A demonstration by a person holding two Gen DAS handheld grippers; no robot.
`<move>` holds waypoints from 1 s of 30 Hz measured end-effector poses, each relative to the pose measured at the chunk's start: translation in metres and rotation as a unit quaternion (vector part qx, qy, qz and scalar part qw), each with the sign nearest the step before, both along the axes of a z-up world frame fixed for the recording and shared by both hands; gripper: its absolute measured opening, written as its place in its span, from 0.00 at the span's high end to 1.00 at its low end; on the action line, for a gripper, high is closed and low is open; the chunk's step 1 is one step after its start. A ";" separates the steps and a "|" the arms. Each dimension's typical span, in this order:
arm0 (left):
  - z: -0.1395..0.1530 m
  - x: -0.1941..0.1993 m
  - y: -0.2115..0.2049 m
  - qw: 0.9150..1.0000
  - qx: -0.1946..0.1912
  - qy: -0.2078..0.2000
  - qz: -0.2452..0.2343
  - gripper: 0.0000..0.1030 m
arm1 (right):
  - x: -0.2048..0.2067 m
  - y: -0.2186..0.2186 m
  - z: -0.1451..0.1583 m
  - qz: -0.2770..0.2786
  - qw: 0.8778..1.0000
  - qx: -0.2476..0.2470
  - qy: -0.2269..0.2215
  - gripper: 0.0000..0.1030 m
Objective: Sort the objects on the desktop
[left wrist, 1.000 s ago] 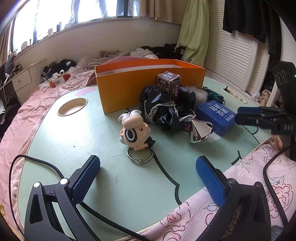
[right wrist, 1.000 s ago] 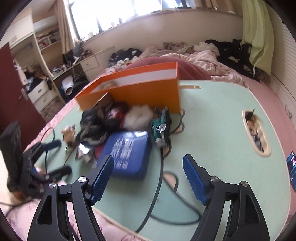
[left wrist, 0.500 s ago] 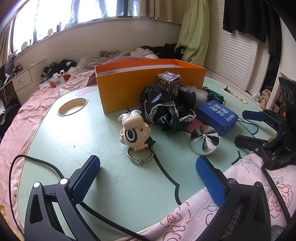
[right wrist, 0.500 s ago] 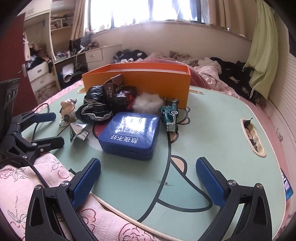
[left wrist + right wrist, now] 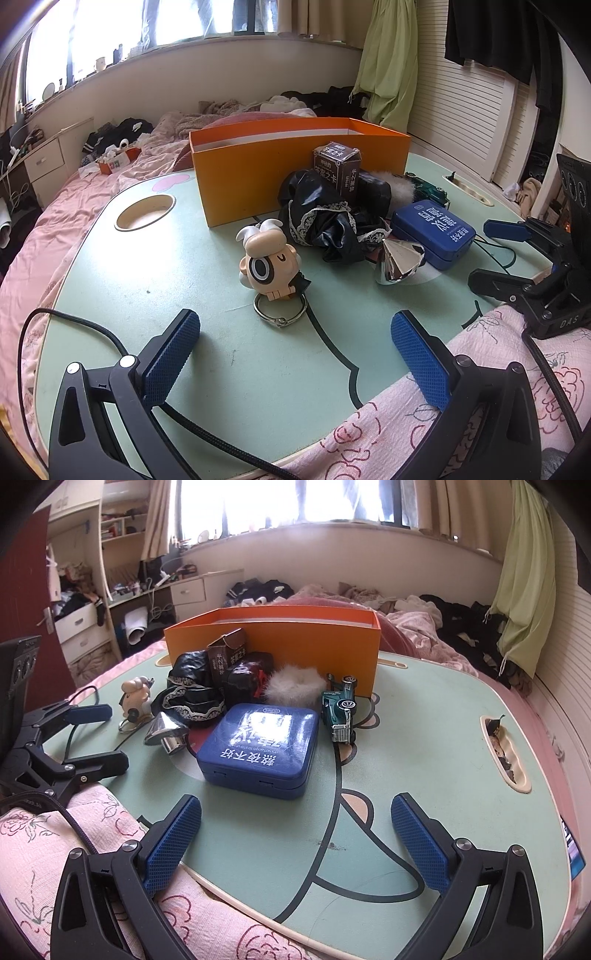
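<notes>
- Left gripper (image 5: 295, 354): held low over the near edge of the green table (image 5: 177, 280), fingers pointing toward the clutter; jaws spread wide, nothing between the blue pads (image 5: 171, 356). Seen from the right wrist view, it sits at the table's left edge (image 5: 94, 738), above a pink floral cloth (image 5: 55, 834).
- Black cable (image 5: 74, 332): loops across the table beside the left gripper.
- Round cup recess (image 5: 144, 212): far left of the tabletop, apart from the pile.
- Cartoon sheep keychain figure (image 5: 266, 264): upright, just ahead of the left gripper, its metal ring (image 5: 280, 309) flat on the table.
- Orange box (image 5: 295, 173): open, at the far side, behind everything.
- Black lace-trimmed fabric (image 5: 325, 225): heaped in front of the box, a dark card carton (image 5: 337, 168) standing on or behind it.
- Silver cone (image 5: 399, 260): tipped over, touching the blue tin (image 5: 432, 230).
- White fur puff (image 5: 295, 685) and green toy car (image 5: 340, 709): beside the tin, near the box corner.
- Right gripper (image 5: 295, 838): low at the near edge, aimed at the blue tin; jaws wide apart, holding nothing.
</notes>
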State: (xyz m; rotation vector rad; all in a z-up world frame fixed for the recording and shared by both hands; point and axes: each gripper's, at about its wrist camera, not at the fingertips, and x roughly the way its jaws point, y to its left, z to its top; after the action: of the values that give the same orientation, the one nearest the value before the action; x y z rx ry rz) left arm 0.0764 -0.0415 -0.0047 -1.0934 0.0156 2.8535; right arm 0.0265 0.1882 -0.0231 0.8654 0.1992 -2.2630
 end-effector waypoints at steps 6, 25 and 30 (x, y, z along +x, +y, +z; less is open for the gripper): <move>0.000 0.000 -0.001 1.000 -0.004 -0.003 0.010 0.00 | 0.000 0.000 0.000 -0.002 1.000 0.000 0.000 0.00; 0.094 0.035 -0.014 0.992 -0.023 0.123 0.030 0.00 | -0.001 0.001 -0.001 -0.005 1.000 0.001 0.000 0.00; 0.136 -0.030 -0.012 0.994 -0.064 0.091 -0.012 0.01 | -0.001 0.001 -0.001 -0.006 1.000 0.001 0.000 0.00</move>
State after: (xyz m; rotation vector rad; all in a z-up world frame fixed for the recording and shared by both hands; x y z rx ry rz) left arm 0.0468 -0.0538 0.1315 -0.8413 0.2245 2.9558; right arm 0.0259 0.1891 -0.0243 0.8699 0.1973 -2.2742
